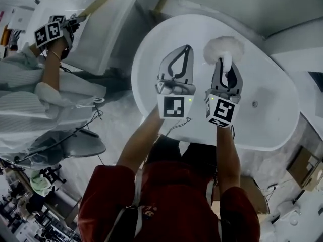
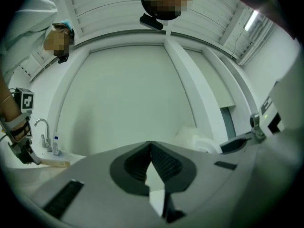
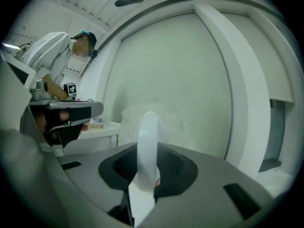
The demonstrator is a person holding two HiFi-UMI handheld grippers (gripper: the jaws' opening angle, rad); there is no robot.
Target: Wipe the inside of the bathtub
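Our right gripper (image 1: 226, 67) is clamped on the white handle (image 3: 148, 144) of a fluffy white duster (image 1: 223, 48). The handle stands upright between the jaws, with the soft head just past the tips. Our left gripper (image 1: 187, 49) holds nothing: its jaws meet at the tips, and only a thin slit shows lower down. The two grippers hang side by side, near each other but apart, over the white bathtub (image 1: 267, 127). From the head view the duster head lies over the near-end slope of the basin, well away from the drain (image 1: 255, 104). Both gripper views look out at the pale wall, not down into the tub, so we judge that the duster is lifted clear of the enamel and that the wiping stroke has not yet landed. We are at the approach, with the tool in hand. Next we should tip the right gripper down until the fluffy head presses on the inner wall, then sweep along the curve toward the drain while keeping a firm grip on the handle. The left gripper can stay clear. Off to the left, another person (image 1: 30, 95) works at a washbasin (image 1: 108, 32).
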